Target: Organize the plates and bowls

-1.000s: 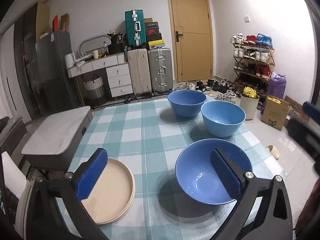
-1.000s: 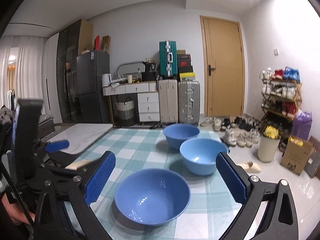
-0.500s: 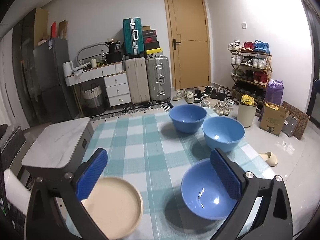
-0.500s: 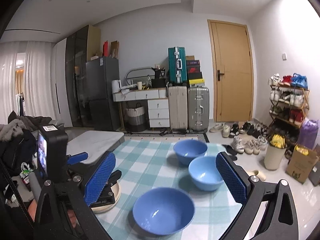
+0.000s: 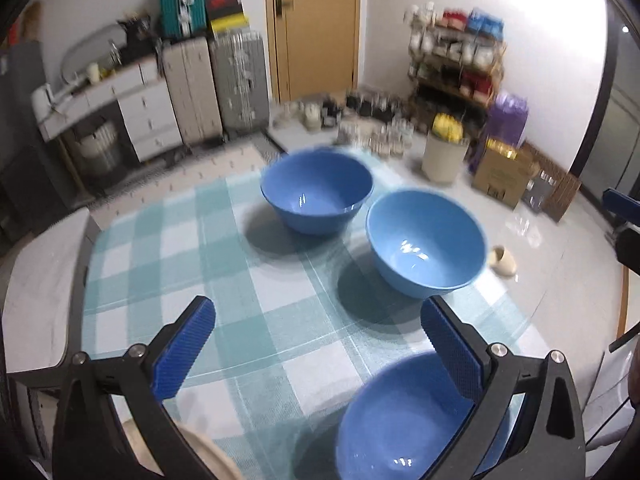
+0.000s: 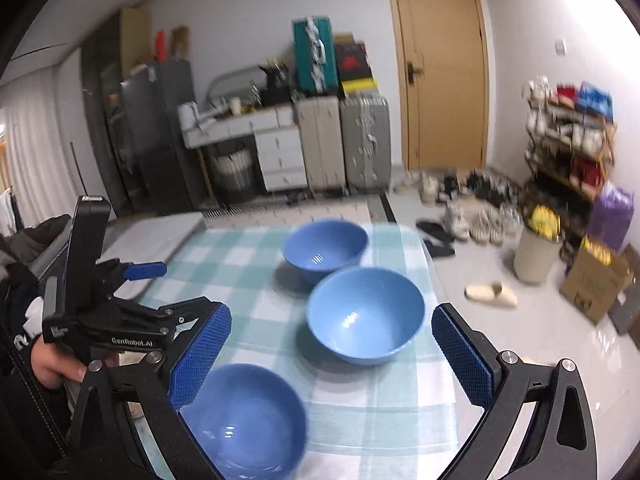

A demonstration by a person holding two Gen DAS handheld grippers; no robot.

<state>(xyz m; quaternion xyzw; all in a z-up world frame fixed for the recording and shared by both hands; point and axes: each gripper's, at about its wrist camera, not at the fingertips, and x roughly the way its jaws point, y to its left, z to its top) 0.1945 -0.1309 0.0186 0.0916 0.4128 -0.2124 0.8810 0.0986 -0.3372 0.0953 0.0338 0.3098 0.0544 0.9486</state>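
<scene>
From our left wrist camera, the left gripper hangs spread wide and empty; a blue bowl sits lower right, two more mid-frame, a beige plate lower left.

From our right wrist camera, the right gripper gapes, holding nothing, around the middle bowl. Blurred motion risks clipping a rim.

Left gripper: jaws spread wide, nothing between them. Right gripper: jaws likewise spread and empty. A hand at lower left of the right view holds the left gripper's handle.
</scene>
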